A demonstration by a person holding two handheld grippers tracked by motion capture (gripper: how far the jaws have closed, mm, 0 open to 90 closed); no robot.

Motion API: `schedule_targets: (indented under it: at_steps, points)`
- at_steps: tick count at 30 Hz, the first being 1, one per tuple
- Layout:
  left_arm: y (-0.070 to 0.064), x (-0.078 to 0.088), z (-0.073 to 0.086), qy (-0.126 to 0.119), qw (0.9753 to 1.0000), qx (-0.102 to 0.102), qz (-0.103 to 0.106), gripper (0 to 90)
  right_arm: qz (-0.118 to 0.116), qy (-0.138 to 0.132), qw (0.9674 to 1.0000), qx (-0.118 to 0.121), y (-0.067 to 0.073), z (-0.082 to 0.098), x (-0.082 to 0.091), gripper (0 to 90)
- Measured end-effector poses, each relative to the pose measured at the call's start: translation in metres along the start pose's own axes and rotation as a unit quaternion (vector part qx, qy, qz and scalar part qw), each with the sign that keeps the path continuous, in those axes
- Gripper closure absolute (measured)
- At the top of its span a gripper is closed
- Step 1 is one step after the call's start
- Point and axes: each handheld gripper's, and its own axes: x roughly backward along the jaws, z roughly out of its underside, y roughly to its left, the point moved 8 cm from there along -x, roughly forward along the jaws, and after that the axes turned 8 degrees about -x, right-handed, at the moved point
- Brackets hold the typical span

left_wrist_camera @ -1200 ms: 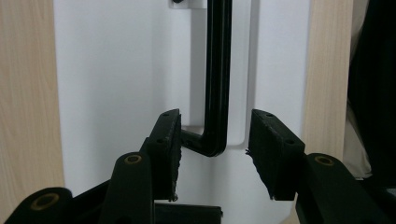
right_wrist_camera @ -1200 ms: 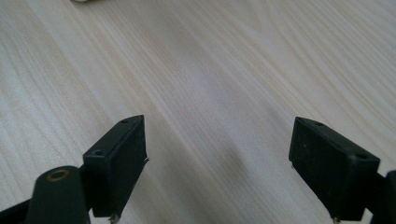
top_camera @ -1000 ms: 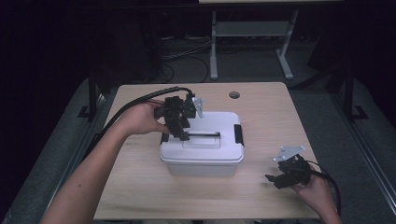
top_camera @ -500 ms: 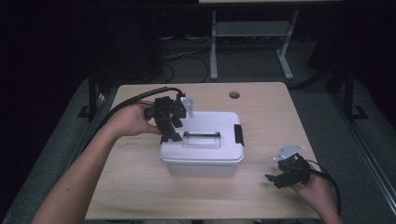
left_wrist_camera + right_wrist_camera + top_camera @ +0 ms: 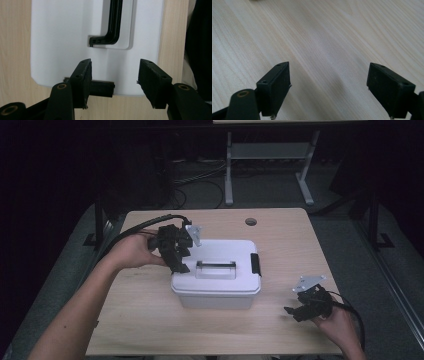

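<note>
Grippers parted, white box (image 5: 216,275) mid-table (image 5: 150,330).
High view: left gripper (image 5: 177,256) is held at the box's left edge, right gripper (image 5: 295,312) apart on bare wood. Left gripper view: jaws, just opening, are seen over the black latch (image 5: 101,88), nothing clamped. Right gripper view: jaws are spread wide, empty.

The box (image 5: 216,275) sits mid-table (image 5: 150,320) — left gripper (image 5: 176,251) over its left end.
</note>
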Motion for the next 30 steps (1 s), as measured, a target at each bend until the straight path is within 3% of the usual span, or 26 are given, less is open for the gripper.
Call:
schedule_targets:
  at_steps: [19, 30]
  points:
    - [-0.005, 0.003, 0.027, 0.0, 0.9995, 0.028, -0.014, 32.0, 0.001, 0.003, 1.0, -0.002, 0.001, 0.0, 0.0, 18.4]
    - [-0.009, 0.002, 0.044, -0.004, 0.9988, 0.045, -0.016, 31.4, 0.002, 0.005, 1.0, 0.001, 0.001, 0.0, -0.001, 18.3]
